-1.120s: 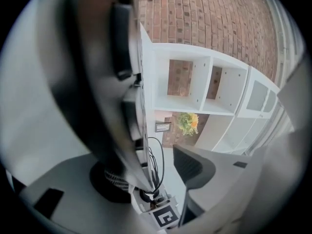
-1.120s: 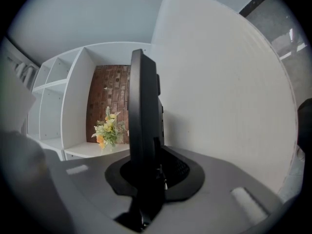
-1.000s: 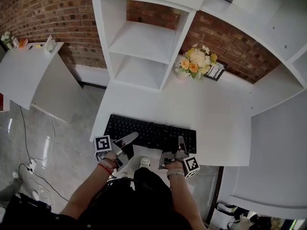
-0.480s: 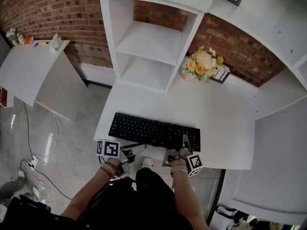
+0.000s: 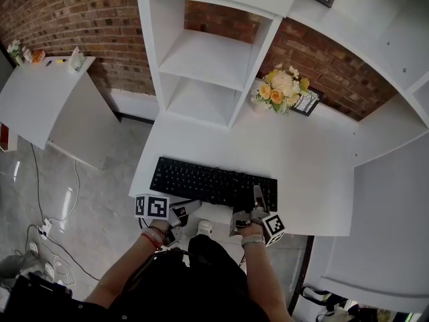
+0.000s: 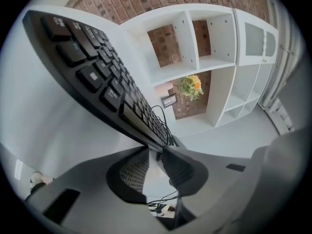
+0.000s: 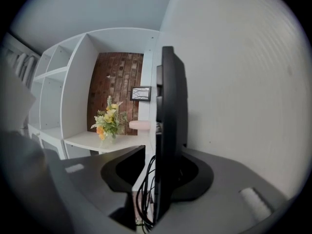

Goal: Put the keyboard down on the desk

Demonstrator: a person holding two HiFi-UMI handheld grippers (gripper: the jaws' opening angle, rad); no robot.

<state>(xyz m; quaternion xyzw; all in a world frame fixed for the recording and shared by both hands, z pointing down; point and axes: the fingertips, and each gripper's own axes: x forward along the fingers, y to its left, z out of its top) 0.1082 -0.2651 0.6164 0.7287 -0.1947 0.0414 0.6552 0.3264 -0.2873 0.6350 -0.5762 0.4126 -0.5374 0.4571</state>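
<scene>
**A:** Start nearest. What are the two hands doing?

**B:** The left gripper [image 6: 156, 153] sits just off the near left corner of the black keyboard [image 5: 213, 183]. Its fingers [image 6: 134, 172] have just been closing. They stand a narrow gap apart with nothing between them.

**A:** And the other?

**B:** The right gripper [image 7: 165, 149] is rolled onto its side at the keyboard's near right edge. Its fingers have just been opening, and the keyboard's edge stands between them. The upper finger [image 7: 124, 172] is lifted clear of the keys, and a loop of black cable [image 7: 142, 194] shows in that gap. I cannot tell whether the lower finger touches the underside.

**A:** So where is the keyboard?

**B:** It lies keys up on the white worktop [image 5: 301, 159], along the front edge.

**A:** Any writing?

**B:** The key legends are faint marks, too blurred to read. Each marker cube [image 5: 153, 206] carries black-and-white square patterns.

**A:** Farther back?

**B:** Yellow, orange and white flowers [image 5: 280, 88] stand at the back of the worktop. A small dark frame [image 5: 305, 101] leans just beside them, its print too small to read. A white open shelf unit [image 5: 201, 59] stands to their left, against a red brick wall [image 5: 67, 19]. Well off to the left is a separate white side table [image 5: 40, 99] with a few small things at its far end.
</scene>
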